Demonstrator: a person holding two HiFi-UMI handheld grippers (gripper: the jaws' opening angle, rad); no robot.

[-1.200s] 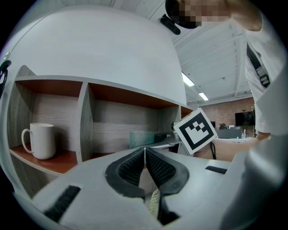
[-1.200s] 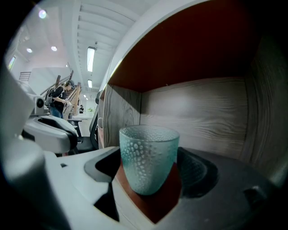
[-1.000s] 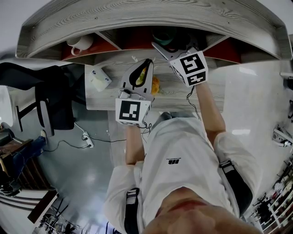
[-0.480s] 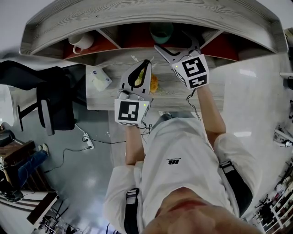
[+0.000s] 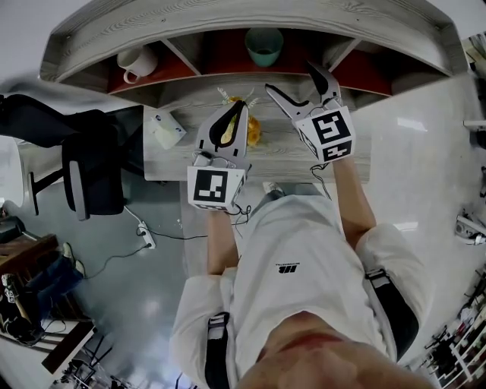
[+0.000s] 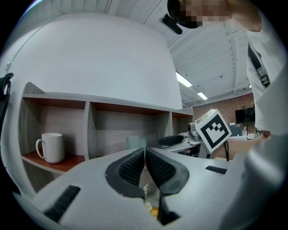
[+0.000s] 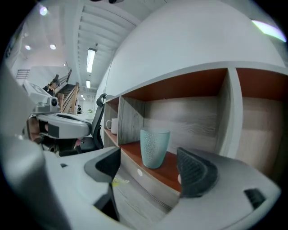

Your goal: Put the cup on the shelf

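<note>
The teal cup (image 5: 264, 47) stands upright on the red-brown floor of the shelf's (image 5: 228, 19) middle compartment; the right gripper view shows the cup (image 7: 154, 147) straight ahead. My right gripper (image 5: 295, 80) is open just in front of the shelf, with its jaws spread wide. The cup is beyond its fingertips and apart from them. Above the desk, lower and to the left, my left gripper (image 5: 231, 114) is shut with its pads pressed together and nothing between them (image 6: 145, 150).
A white mug (image 5: 137, 62) sits in the shelf's left compartment. On the wooden desk (image 5: 342, 156) lie a yellow-orange packet (image 5: 254, 131) and a small white box (image 5: 165, 129). A black office chair (image 5: 91, 163) stands left of the desk.
My right gripper has drawn back out of the middle compartment toward me, and the cup stays standing alone on the shelf. The left gripper has barely moved.
</note>
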